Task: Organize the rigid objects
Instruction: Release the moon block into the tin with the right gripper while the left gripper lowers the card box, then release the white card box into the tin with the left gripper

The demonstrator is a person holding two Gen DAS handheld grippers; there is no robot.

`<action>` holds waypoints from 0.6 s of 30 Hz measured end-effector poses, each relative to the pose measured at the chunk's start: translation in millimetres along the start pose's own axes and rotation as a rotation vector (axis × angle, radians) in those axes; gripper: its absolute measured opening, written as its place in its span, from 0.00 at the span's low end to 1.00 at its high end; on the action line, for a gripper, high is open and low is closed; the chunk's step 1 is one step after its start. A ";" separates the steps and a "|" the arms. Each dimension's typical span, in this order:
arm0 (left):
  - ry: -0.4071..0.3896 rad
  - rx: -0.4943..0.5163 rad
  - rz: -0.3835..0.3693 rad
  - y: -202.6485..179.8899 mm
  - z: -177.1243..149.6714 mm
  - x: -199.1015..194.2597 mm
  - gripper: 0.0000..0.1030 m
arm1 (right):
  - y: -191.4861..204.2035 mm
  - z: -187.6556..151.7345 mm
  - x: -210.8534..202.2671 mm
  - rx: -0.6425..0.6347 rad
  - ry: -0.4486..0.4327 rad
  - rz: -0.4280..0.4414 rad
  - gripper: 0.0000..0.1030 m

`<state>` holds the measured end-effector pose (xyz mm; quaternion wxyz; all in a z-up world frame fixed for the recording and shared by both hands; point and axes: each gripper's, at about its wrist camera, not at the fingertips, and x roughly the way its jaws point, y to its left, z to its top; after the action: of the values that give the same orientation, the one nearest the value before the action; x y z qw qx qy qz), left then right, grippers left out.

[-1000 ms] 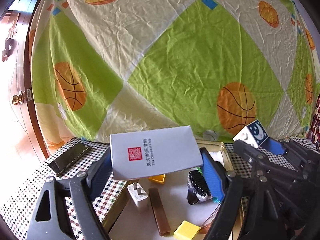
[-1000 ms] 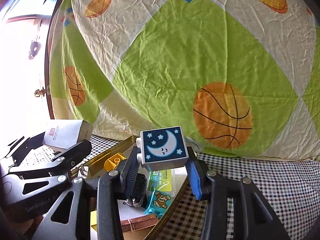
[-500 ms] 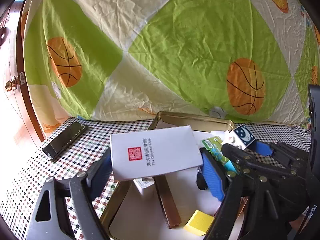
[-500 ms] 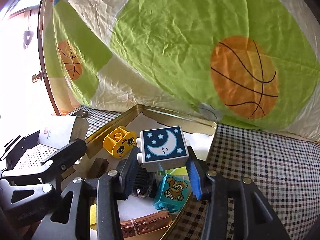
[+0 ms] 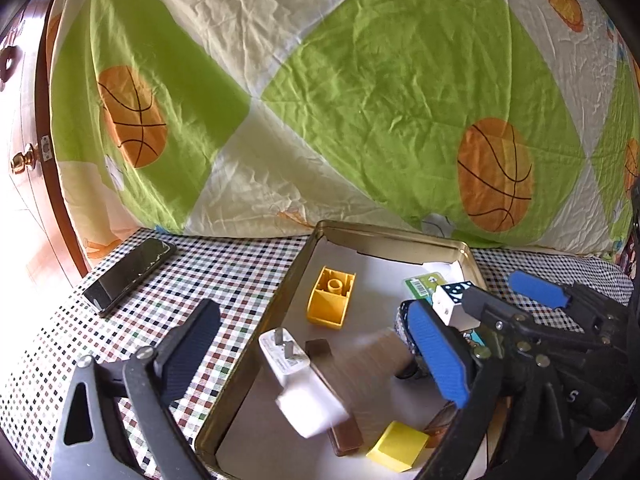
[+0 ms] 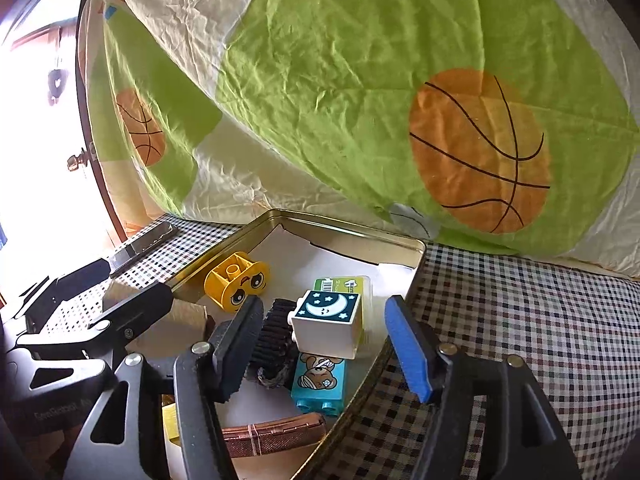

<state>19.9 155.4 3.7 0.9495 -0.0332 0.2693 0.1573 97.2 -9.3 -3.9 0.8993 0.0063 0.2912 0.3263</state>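
A gold tin tray (image 5: 256, 344) sits on the checked cloth. My left gripper (image 5: 310, 306) hangs over it with its jaws opening wide. The white card box (image 5: 310, 410) is a blur below them, free of both pads, over a white charger plug (image 5: 284, 354). My right gripper (image 6: 324, 304) is also opening. The moon block (image 6: 328, 324) stands between its pads with a gap on each side, resting on a teal bear brick (image 6: 320, 380) inside the tin tray (image 6: 360, 236).
Also in the tin: a yellow face brick (image 6: 240, 284), a black brush (image 6: 276, 336), a green packet (image 6: 348, 286), a copper clip (image 6: 272, 436), a yellow block (image 5: 398, 446). A phone (image 5: 128, 276) lies on the cloth to the left. A basketball-print sheet hangs behind.
Both grippers came down over the tin. The left jaws spread and the white box dropped out. The right jaws spread and the moon block now rests in the tin.
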 end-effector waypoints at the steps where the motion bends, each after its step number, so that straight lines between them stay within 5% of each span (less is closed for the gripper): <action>1: -0.006 -0.005 0.004 1.0 0.6 -1.4 0.99 | -0.9 0.4 -2.3 0.000 -0.008 -0.003 0.70; 18: -0.045 -0.050 0.030 14.2 11.0 -15.8 0.99 | 16.0 3.4 -44.7 -0.069 -0.164 -0.039 0.81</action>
<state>8.1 166.0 21.6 0.9518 -0.0495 0.2442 0.1788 62.1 -22.5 25.4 0.9259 -0.0036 0.2053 0.3169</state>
